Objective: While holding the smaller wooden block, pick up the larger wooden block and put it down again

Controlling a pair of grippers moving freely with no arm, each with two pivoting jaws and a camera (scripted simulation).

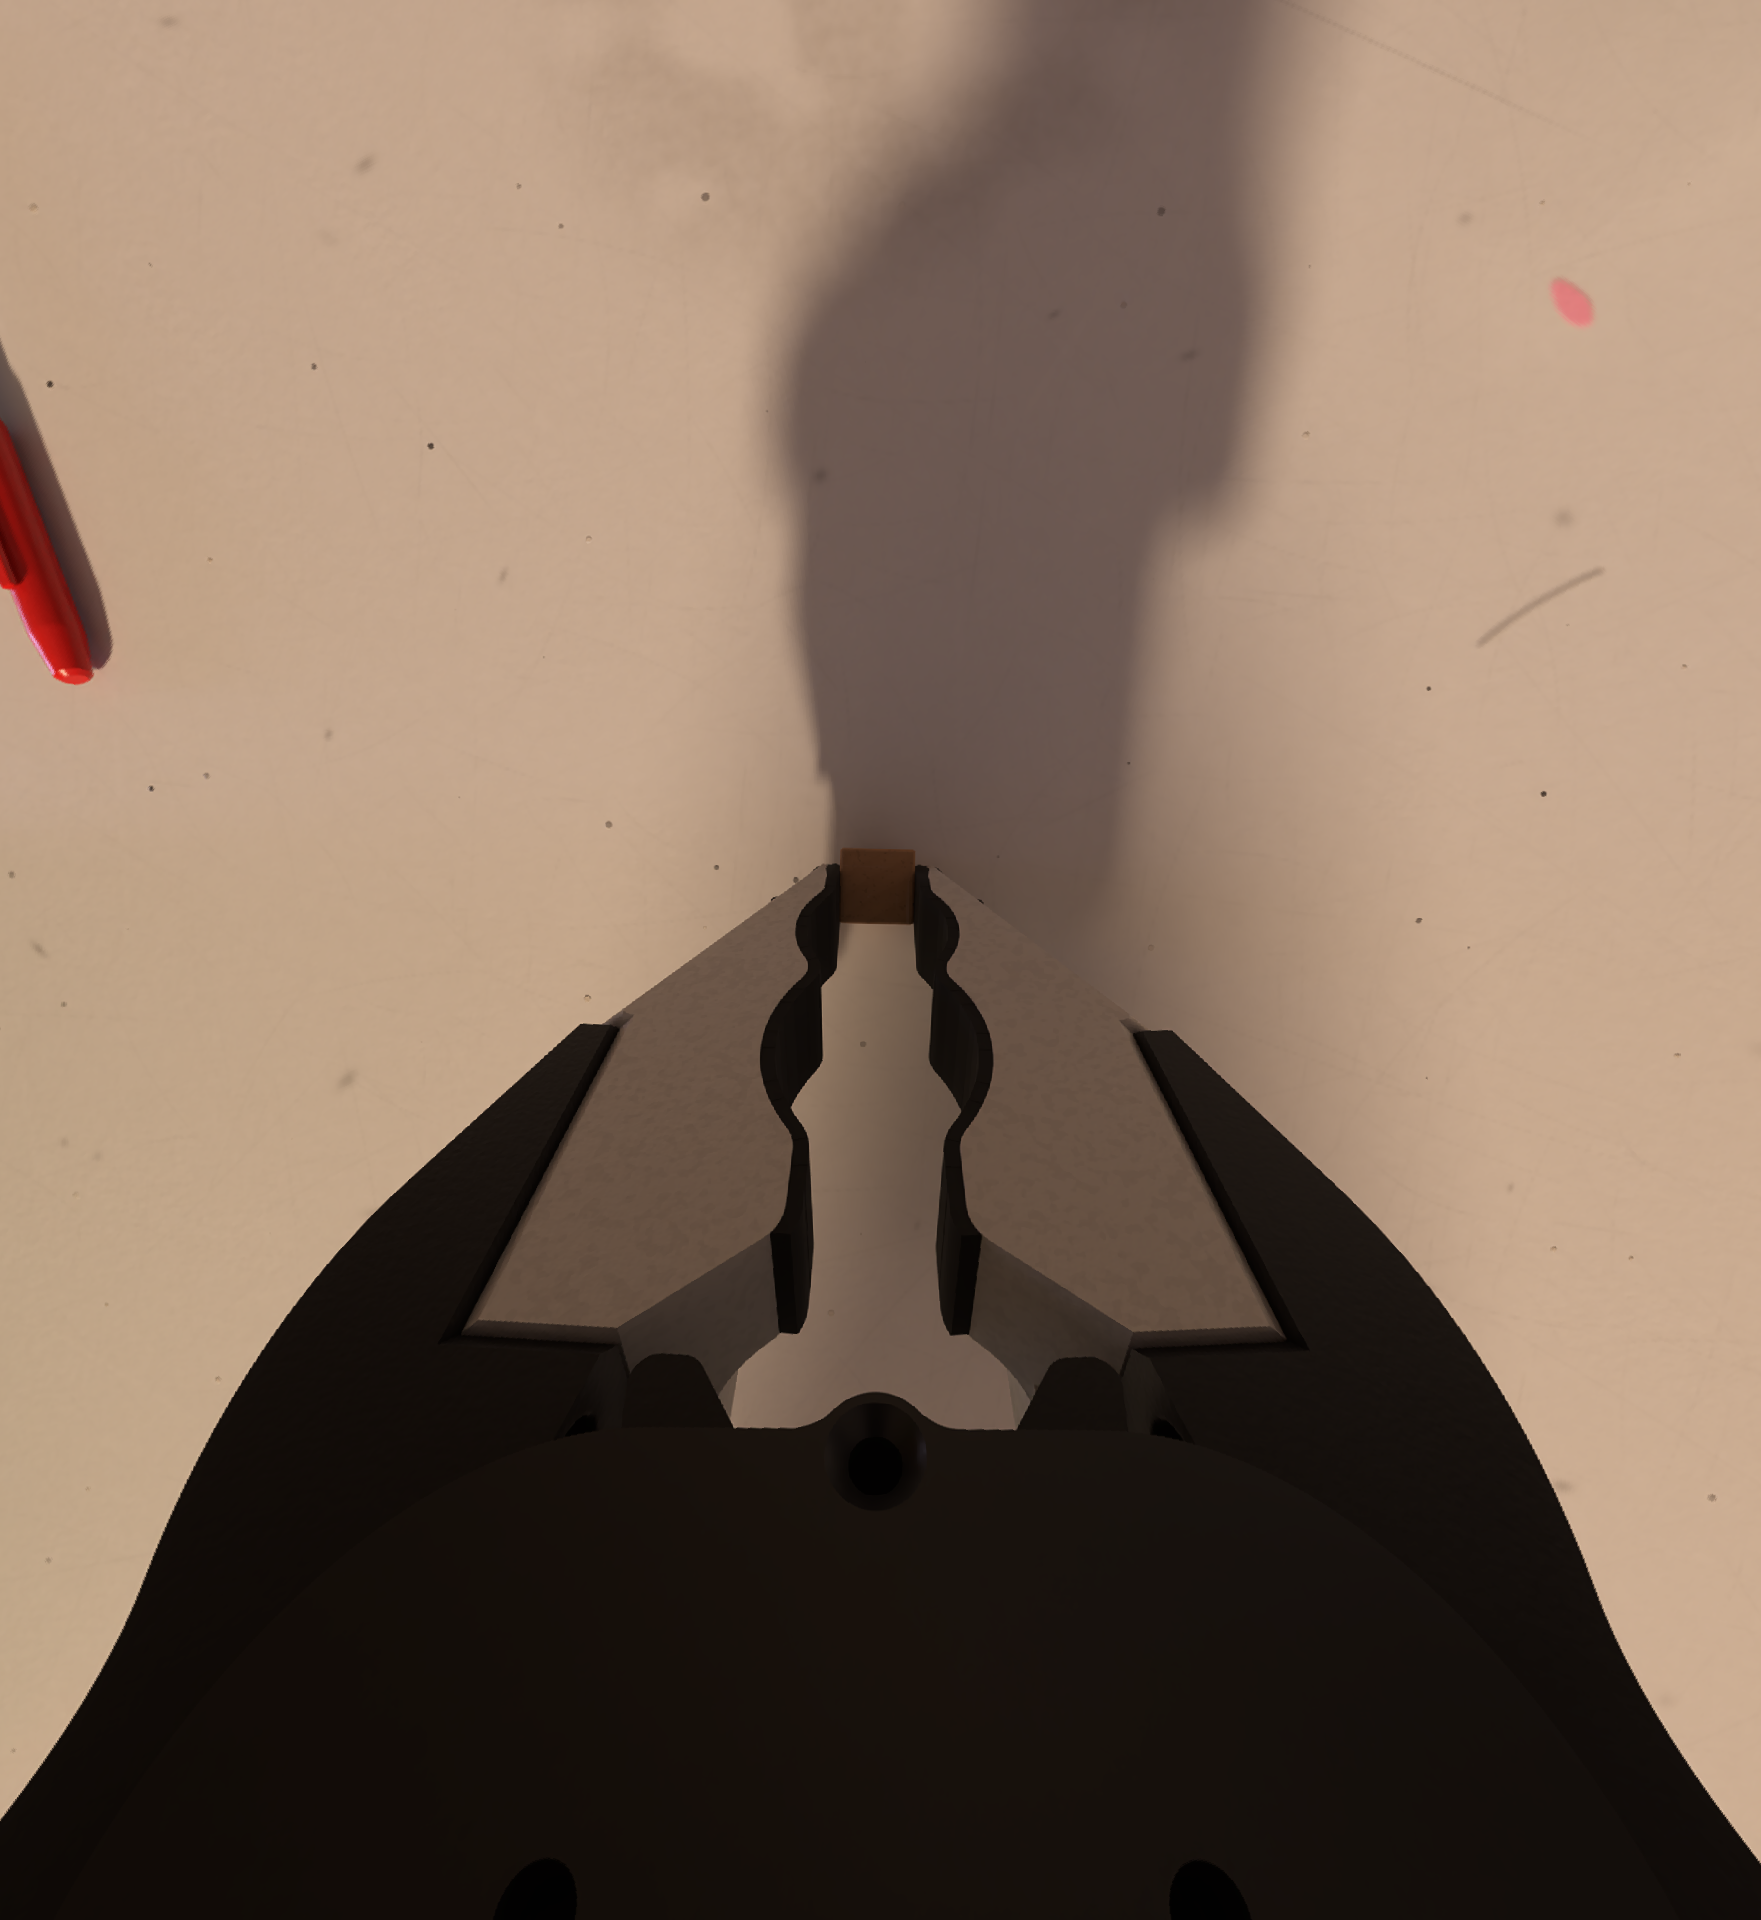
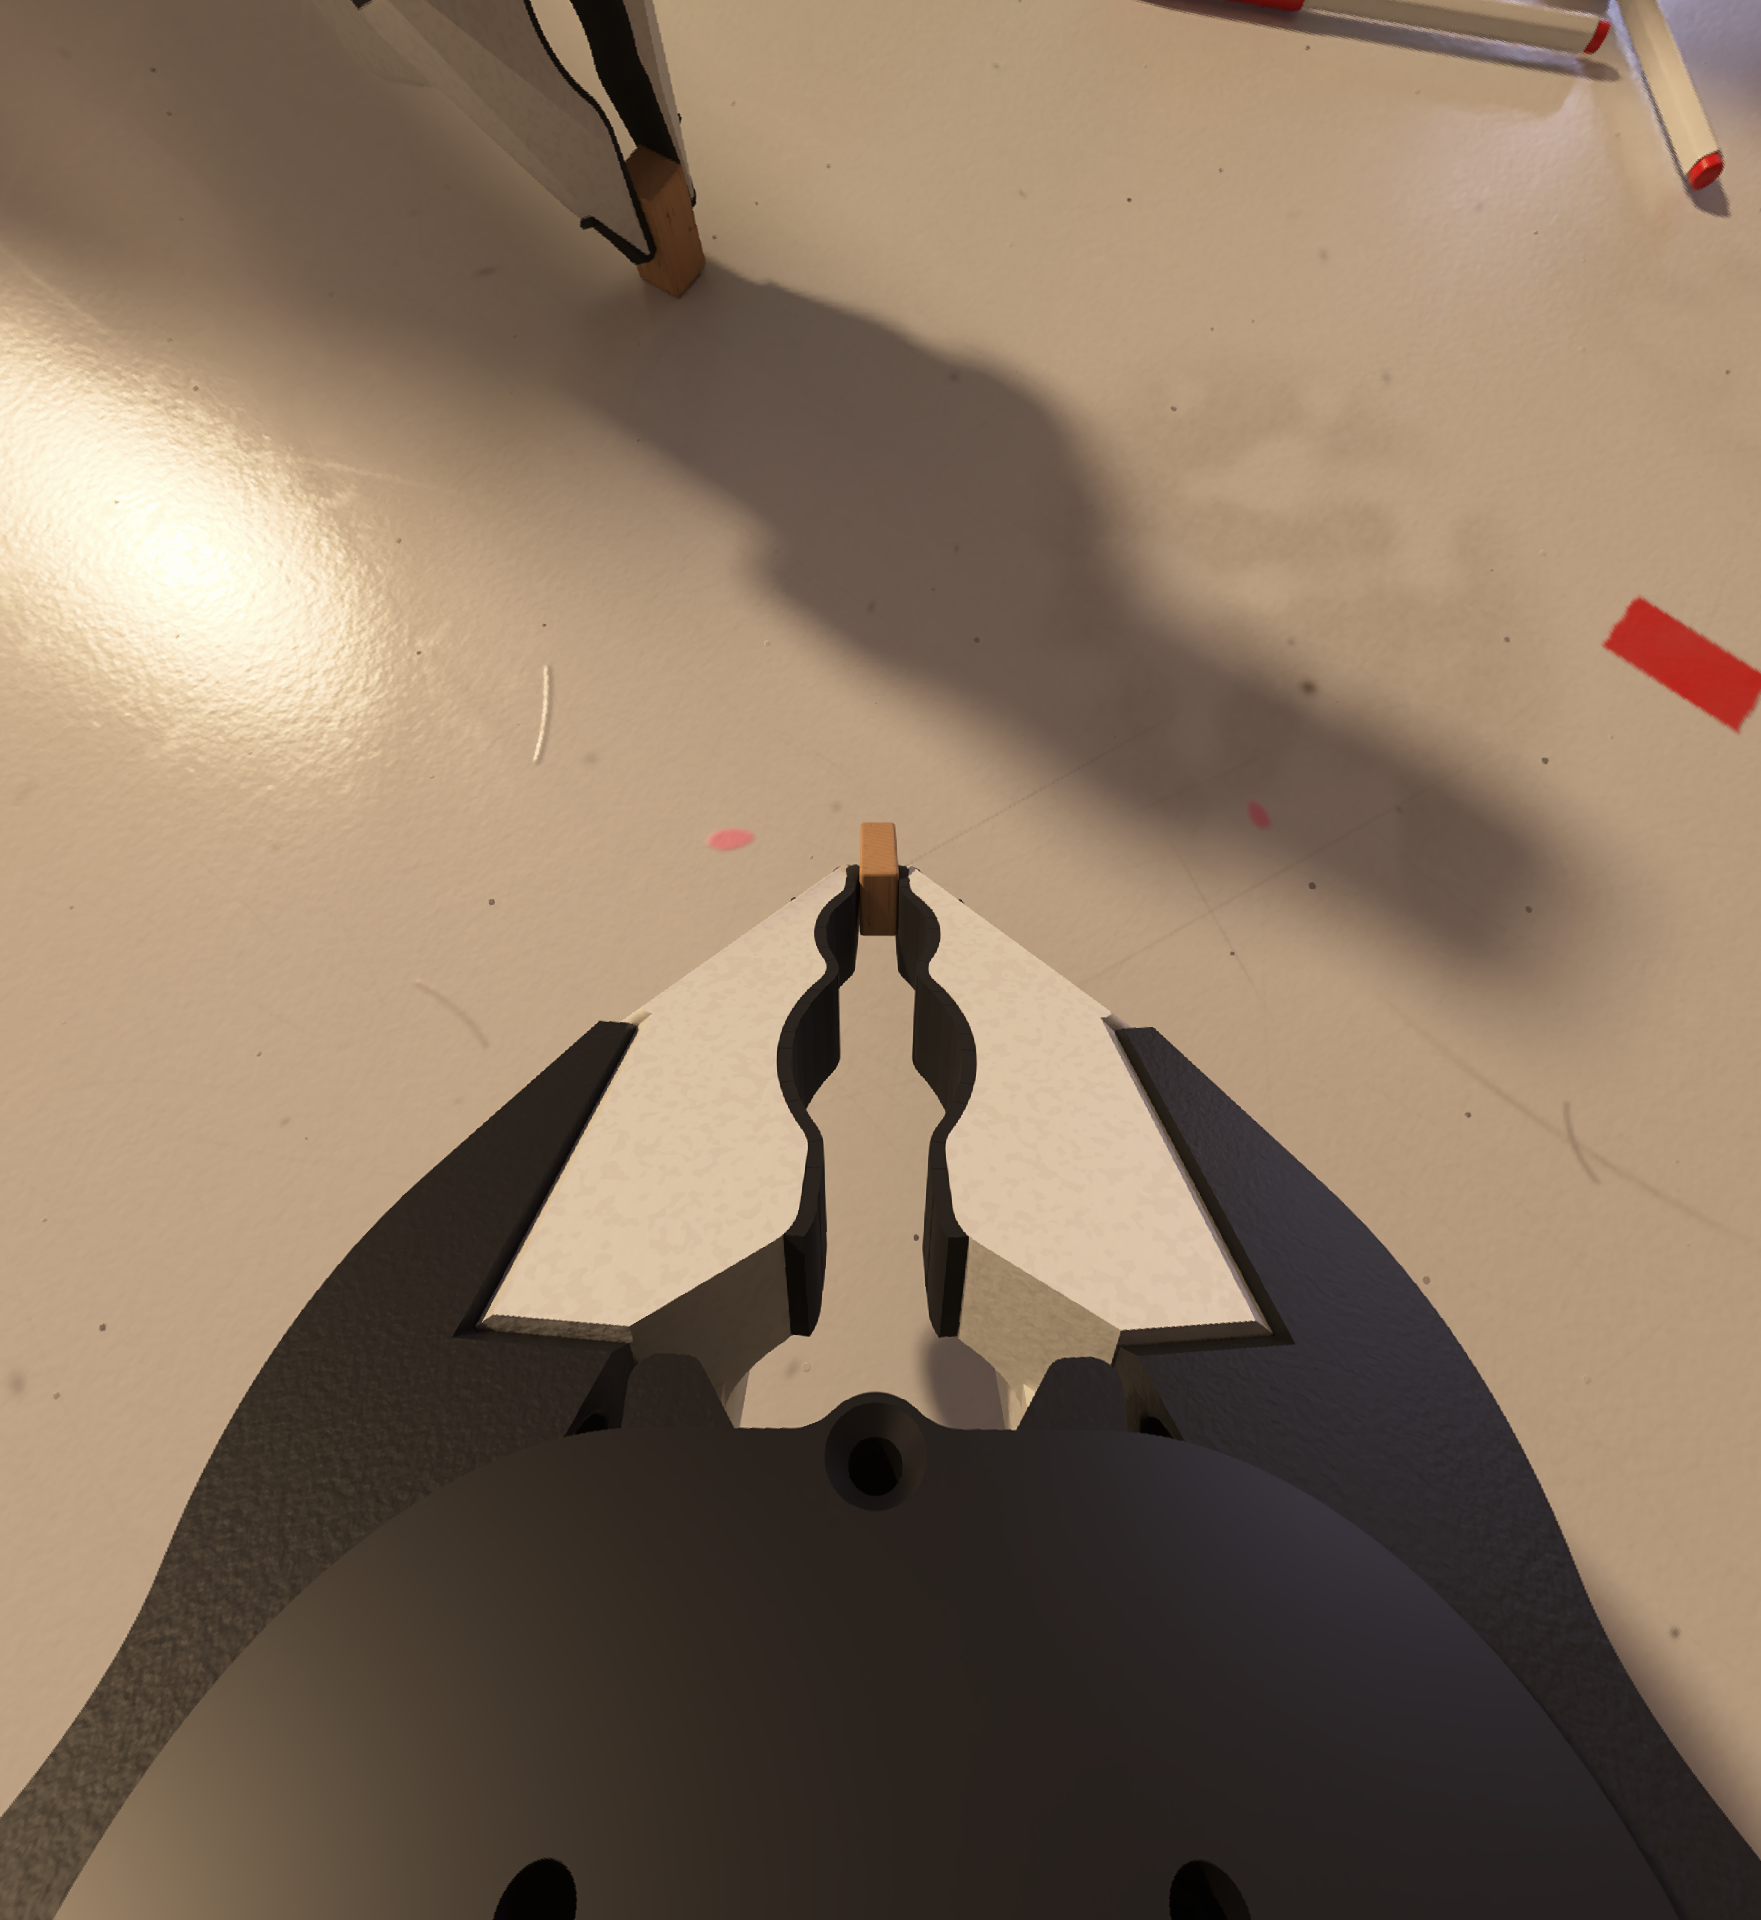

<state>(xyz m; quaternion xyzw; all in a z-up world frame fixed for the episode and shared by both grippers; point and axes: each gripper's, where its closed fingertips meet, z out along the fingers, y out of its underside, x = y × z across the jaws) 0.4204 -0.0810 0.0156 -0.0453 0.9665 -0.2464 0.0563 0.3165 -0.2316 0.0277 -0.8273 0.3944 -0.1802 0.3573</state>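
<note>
Left wrist view: the left gripper [image 1: 877, 883] is clamped on a brown block [image 1: 877, 885] at its fingertips, the block pinched between both pads and facing the camera end-on; below it lies the beige table [image 1: 440, 831], with the gripper's shadow running toward 12 o'clock; a red-capped pen [image 1: 8, 520] lies at 10 o'clock, well apart; a pink spot [image 1: 1572, 301] sits at 2 o'clock.

Right wrist view: the right gripper [image 2: 878, 883] is clamped on a thin block [image 2: 878, 878], held upright and narrow between the tips; at 11 o'clock the left gripper [image 2: 637, 187] shows farther off, its block [image 2: 676, 234] long and jutting down past the fingertips, close over the table [image 2: 336, 831]; whether it touches I cannot tell; two pens [image 2: 1676, 104] lie at 1 o'clock; a red tape strip [image 2: 1686, 662] lies at 2 o'clock.
</note>
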